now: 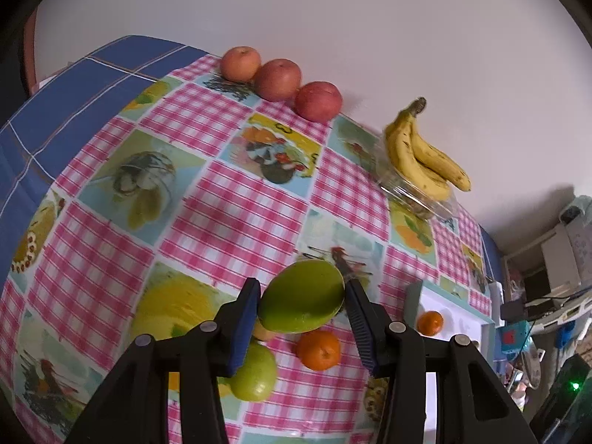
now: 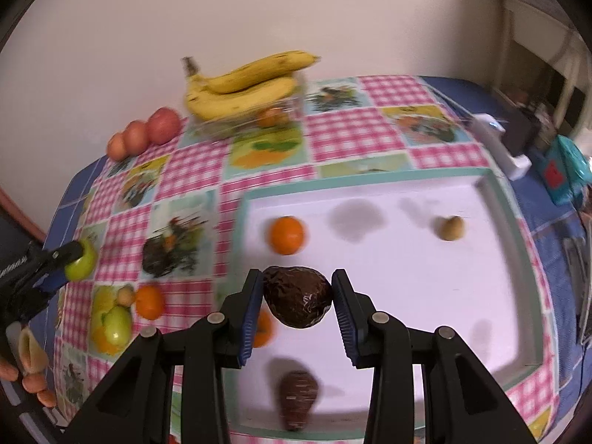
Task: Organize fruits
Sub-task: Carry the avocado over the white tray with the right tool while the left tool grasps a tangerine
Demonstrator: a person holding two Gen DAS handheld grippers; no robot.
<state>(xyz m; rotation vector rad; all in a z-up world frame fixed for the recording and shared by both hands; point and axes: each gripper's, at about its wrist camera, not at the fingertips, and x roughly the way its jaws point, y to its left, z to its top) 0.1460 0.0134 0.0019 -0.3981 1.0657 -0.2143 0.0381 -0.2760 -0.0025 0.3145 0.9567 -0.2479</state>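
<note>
My left gripper (image 1: 301, 288) is shut on a green fruit (image 1: 301, 301), held just above the checked tablecloth. Under it lie a second green fruit (image 1: 255, 373), a tangerine (image 1: 319, 349) and a small yellowish fruit (image 1: 264, 333). In the right wrist view, my right gripper (image 2: 298, 281) is shut on a dark brown avocado (image 2: 298, 298) over the white tray (image 2: 407, 277). That tray holds a tangerine (image 2: 286, 235), a small brown fruit (image 2: 449, 227), another avocado (image 2: 298, 399) and a tangerine (image 2: 264, 327) partly hidden behind my finger. The left gripper (image 2: 72, 264) shows at the far left.
Three red apples (image 1: 279, 79) line the wall. Bananas (image 1: 421, 153) rest on a clear plastic container (image 1: 418, 199). The tray's teal rim (image 1: 412, 296) stands right of my left gripper. A hand (image 2: 33, 381) shows at the lower left. Clutter and a white device (image 2: 499, 148) sit past the table's right edge.
</note>
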